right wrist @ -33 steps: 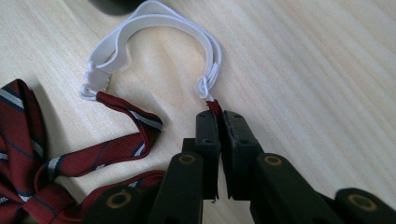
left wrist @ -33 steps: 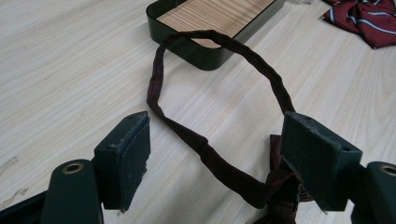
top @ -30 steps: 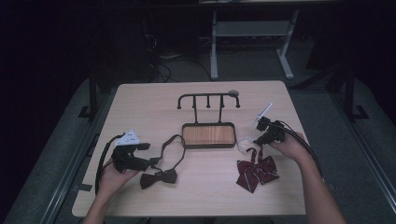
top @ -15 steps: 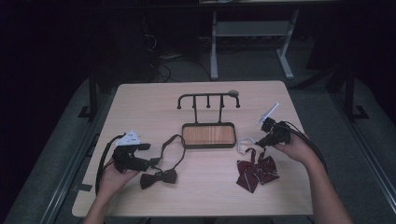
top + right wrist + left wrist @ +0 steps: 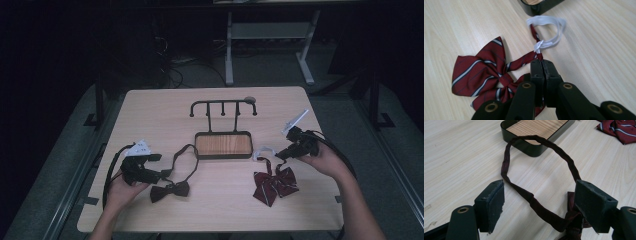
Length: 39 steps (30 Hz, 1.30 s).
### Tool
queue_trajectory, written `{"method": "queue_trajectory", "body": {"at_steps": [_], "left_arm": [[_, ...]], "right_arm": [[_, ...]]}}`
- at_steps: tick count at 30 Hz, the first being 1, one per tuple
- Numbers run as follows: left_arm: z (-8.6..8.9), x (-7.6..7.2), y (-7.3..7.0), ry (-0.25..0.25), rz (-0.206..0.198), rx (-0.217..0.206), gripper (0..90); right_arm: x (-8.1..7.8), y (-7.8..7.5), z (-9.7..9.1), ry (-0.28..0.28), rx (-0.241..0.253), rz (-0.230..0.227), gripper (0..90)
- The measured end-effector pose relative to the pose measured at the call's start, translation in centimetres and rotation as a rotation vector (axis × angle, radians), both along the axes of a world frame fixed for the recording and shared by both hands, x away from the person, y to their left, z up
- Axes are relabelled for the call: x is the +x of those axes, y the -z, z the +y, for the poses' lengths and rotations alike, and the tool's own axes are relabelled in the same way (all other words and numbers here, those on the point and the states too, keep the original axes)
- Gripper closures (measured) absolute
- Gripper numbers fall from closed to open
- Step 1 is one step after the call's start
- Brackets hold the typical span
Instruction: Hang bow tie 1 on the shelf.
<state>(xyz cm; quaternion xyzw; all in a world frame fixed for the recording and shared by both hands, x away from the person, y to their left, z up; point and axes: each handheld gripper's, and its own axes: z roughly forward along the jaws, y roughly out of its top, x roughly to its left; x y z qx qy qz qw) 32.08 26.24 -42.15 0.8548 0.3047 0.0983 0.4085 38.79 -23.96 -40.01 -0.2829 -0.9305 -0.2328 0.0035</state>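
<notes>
A lab-like recording room is showing: a pale wooden table (image 5: 215, 200) is standing at frame centre in a dark space, with loose cables (image 5: 175, 70) and a white desk frame (image 5: 265, 45) lying at the top.

You've got a light wood table (image 5: 150, 107) under everything. Near its middle sits a dark-rimmed tray (image 5: 223, 145) with a wood-grain floor; you see its corner in the left gripper view (image 5: 534, 135) and a bit of its rim in the right gripper view (image 5: 541, 6). Rising from the tray's far side is a black hook rack (image 5: 223, 106), upright. Behind your table stands a white metal frame (image 5: 270, 35) on the floor, with cables (image 5: 175, 65) lying near it.
</notes>
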Motion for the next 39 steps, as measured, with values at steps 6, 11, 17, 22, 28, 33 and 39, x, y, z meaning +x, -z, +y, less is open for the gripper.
{"method": "queue_trajectory", "body": {"at_steps": [6,11,17,22,28,33,39], "left_arm": [[-0.1,0.0,0.0,0.000,0.004,0.002,24.5],[0.0,0.0,0.0,-0.001,0.001,-0.002,24.5],[0.0,0.0,0.0,0.001,0.002,0.001,24.5],[0.0,0.0,0.0,0.003,0.001,0.002,24.5],[0.0,0.0,0.0,0.002,0.002,-0.002,24.5],[0.0,0.0,0.0,0.005,-0.003,-0.001,24.5],[0.1,0.1,0.0,0.008,-0.004,0.003,24.5]], "right_arm": [[-0.5,-1.0,0.0,-0.029,0.010,-0.009,87.6],[-0.9,-2.1,0.2,-0.055,0.020,-0.023,87.6],[-1.2,-3.1,0.5,-0.072,0.018,-0.030,87.6],[-1.5,-4.1,0.7,-0.093,0.018,-0.037,87.6],[-1.7,-5.4,0.6,-0.099,0.036,-0.063,87.7],[-1.9,-6.4,0.8,-0.107,0.035,-0.078,87.7],[-2.0,-7.6,1.1,-0.121,0.034,-0.091,87.7]]}}
